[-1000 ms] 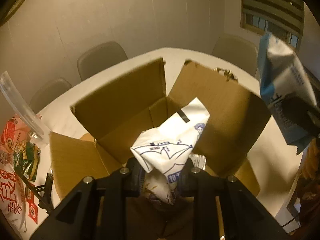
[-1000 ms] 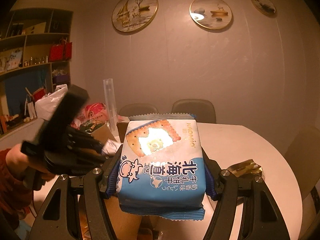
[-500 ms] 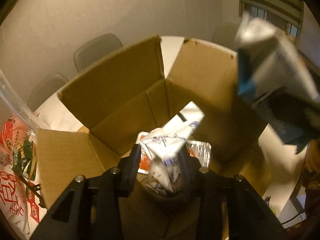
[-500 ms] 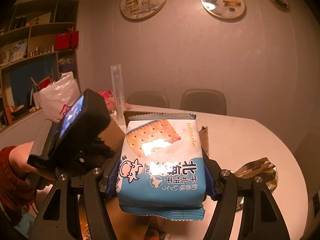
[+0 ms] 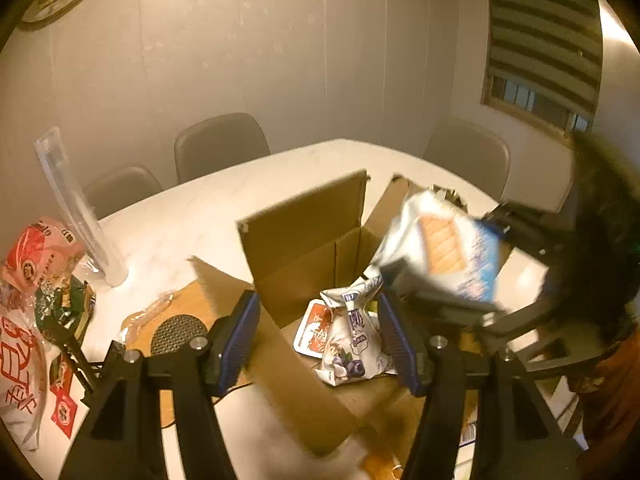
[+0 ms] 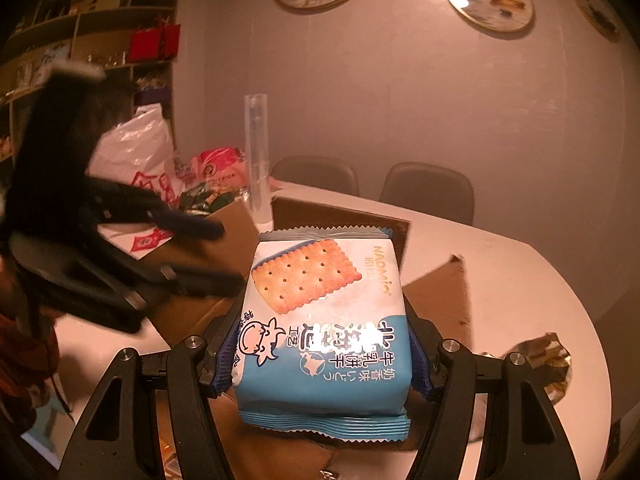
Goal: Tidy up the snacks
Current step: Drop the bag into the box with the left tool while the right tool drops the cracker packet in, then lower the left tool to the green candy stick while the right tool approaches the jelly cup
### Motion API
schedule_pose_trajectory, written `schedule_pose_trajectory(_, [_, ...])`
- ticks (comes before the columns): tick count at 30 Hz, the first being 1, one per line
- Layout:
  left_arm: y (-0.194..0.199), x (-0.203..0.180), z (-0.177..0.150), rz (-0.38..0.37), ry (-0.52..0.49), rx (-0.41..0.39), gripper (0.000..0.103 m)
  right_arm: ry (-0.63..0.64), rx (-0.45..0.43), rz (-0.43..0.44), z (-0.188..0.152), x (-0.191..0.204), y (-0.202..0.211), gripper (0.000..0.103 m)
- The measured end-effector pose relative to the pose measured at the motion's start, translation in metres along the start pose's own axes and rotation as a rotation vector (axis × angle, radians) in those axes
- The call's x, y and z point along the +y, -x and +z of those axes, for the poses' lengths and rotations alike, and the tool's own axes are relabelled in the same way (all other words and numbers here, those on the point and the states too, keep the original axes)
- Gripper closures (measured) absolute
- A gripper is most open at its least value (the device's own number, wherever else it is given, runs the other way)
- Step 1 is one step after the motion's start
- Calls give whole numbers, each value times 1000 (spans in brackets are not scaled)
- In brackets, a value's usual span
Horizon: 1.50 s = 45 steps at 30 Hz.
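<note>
Left wrist view: left gripper (image 5: 318,340) at bottom centre, jaws have just been opening, blue pads now spread with nothing pinched. The white crumpled snack bag (image 5: 350,338) lies loose between and beyond them, inside the cardboard box (image 5: 304,240) at frame centre, resting next to a red-and-white packet (image 5: 314,328). Box flaps stand up. At right, blurred, the right gripper (image 5: 452,304) carries the blue cracker pack (image 5: 444,252) over the box's right side. More snacks, a red bag (image 5: 38,248) and a clear tube (image 5: 76,208), sit on the white table (image 5: 192,216) at left.

Right wrist view: right gripper (image 6: 322,356) at bottom centre, pads pressed on both long sides of the cracker pack (image 6: 326,320), held flat, label up. Box (image 6: 340,216) directly behind and below it. Left gripper (image 6: 216,252) blurred at mid left, fingers apart, empty. A gold wrapper (image 6: 548,364) lies at lower right on the table.

Handling, my read: the pack is light, pillow-type film, slippery, and crackers inside break easily. The side pinch across the width looks right; squeeze gently, avoid the crimped end seams. It's puffy, so it may slide in the pads if tilted. Lower it flat into the box rather than dropping. The crumpled bag is soft, no care needed.
</note>
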<state>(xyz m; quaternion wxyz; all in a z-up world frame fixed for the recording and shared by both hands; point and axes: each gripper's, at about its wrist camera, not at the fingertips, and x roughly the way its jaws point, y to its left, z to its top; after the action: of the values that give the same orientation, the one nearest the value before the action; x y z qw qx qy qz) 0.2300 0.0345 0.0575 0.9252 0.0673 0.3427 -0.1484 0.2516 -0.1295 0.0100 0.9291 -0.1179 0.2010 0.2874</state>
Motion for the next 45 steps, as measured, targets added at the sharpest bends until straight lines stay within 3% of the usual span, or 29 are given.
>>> schedule_pose_trajectory(6, [18,14,-7,-4,26,-49,39,35,79,25,4,12,-27,39])
schedule_pose_trajectory(13, [15,17,-15,3,42,-21,38,62,183,15,7,17,-69,39])
schedule_pose_trajectory(17, [25,12,-18,13,40,-36,28,46,204,14,3,15,-75,38])
schedule_pose_trajectory(19, [30,8,-19,16,39,-43,28,41,191,4,4,15,-73,38])
schedule_pose_trajectory(24, [53,-5,-21,12,38,-72,28,24,128,-6,7,14,-40,33])
schedule_pose_trajectory(32, [86,-30,-52,11,3,-97,28,5,2,6,-12,18,63,33])
schedule_pose_trajectory(36, [89,-38,-84,24,-29,-102,28,-33,-9,26,-42,23,102,33])
schedule_pose_trajectory(40, [76,-44,-124,-34,-38,-46,28,-96,-10,20,-84,20,127,33])
schedule_pose_trajectory(45, [43,-46,-167,-66,58,50,28,-158,55,19,-141,23,126,33])
